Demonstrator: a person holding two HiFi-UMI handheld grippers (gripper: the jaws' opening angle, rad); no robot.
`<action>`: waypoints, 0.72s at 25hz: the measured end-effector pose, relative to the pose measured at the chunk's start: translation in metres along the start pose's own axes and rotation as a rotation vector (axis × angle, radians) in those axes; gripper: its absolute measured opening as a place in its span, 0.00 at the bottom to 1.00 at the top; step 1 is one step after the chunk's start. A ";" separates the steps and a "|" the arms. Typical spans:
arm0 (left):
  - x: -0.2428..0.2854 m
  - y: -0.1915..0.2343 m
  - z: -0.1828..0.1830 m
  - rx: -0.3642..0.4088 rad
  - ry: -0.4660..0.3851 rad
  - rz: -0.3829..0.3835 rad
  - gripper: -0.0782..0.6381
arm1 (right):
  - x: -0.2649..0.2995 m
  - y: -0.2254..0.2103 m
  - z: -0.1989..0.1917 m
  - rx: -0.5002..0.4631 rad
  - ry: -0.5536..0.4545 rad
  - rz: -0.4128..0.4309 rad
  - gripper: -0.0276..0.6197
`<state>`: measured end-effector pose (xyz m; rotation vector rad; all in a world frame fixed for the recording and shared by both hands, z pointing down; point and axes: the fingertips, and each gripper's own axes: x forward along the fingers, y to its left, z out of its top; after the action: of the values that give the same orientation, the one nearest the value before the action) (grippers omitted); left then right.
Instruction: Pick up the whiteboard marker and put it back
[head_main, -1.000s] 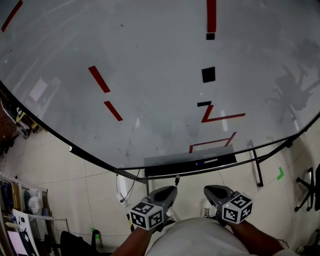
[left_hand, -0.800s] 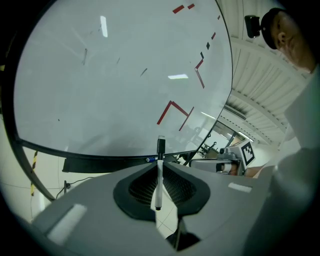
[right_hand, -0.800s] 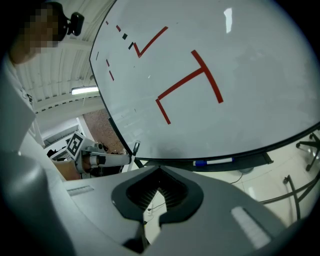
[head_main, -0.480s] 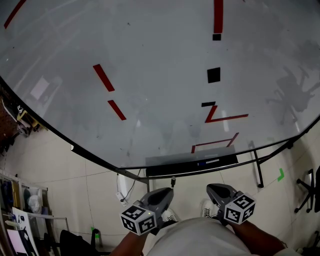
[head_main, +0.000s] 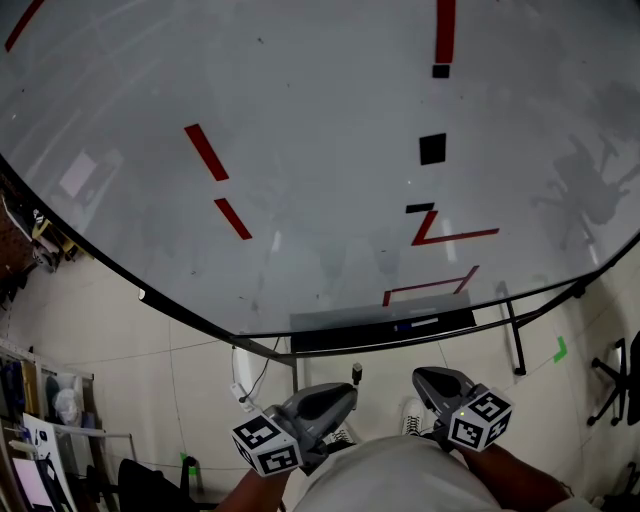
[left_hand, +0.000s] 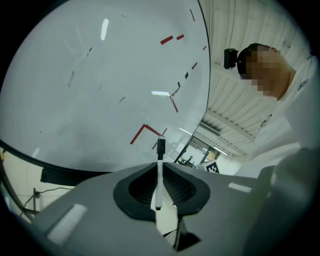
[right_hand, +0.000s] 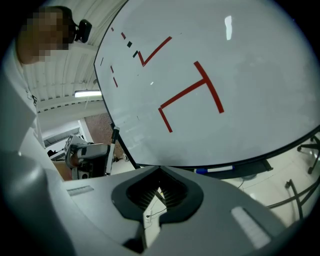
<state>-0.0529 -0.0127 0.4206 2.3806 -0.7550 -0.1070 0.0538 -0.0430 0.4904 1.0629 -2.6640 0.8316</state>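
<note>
The left tongs (head_main: 343, 394) are shut tight on the whiteboard marker (left_hand: 159, 172). The marker is thin and white with a black cap. It stands straight up between the two dark pads, and its capped end sticks out past the tips, toward the whiteboard (left_hand: 100, 85). From the head view only the black end of the marker (head_main: 356, 374) shows, just past the left tongs. It is a little below the tray (head_main: 340, 340) and does not touch it.

The right tongs (right_hand: 159, 191) have their jaws together, with nothing between them. In the head view the right tongs (head_main: 427, 380) are low down, beside the left ones and a bit apart from them. Each has a cube with black and white squares on it, the left cube (head_main: 267, 445) and the right cube (head_main: 480, 420). A bare arm comes up to each cube from the bottom edge.

The whiteboard (head_main: 300, 120) is big and fills most of the head view. It has red lines (head_main: 207, 153) and a black square (head_main: 432, 149) on it. The dark tray runs along its bottom edge. A second marker (head_main: 414, 324), white with a blue end, lies flat in that tray. It shows in the right gripper view too (right_hand: 215, 170). Below the board is a pale tiled floor (head_main: 130, 320) with a bit of green tape (head_main: 561, 347) on it.
</note>
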 end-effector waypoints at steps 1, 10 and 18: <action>0.002 -0.001 0.001 0.003 0.000 -0.004 0.18 | 0.000 -0.001 0.000 0.002 -0.001 -0.003 0.05; 0.009 0.005 0.001 -0.027 0.005 -0.006 0.18 | -0.001 -0.005 -0.001 0.005 0.002 -0.018 0.05; 0.013 0.005 0.003 0.005 -0.014 -0.008 0.19 | 0.000 -0.006 -0.002 0.009 0.007 -0.023 0.05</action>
<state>-0.0450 -0.0241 0.4226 2.3896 -0.7534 -0.1258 0.0580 -0.0455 0.4947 1.0884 -2.6403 0.8423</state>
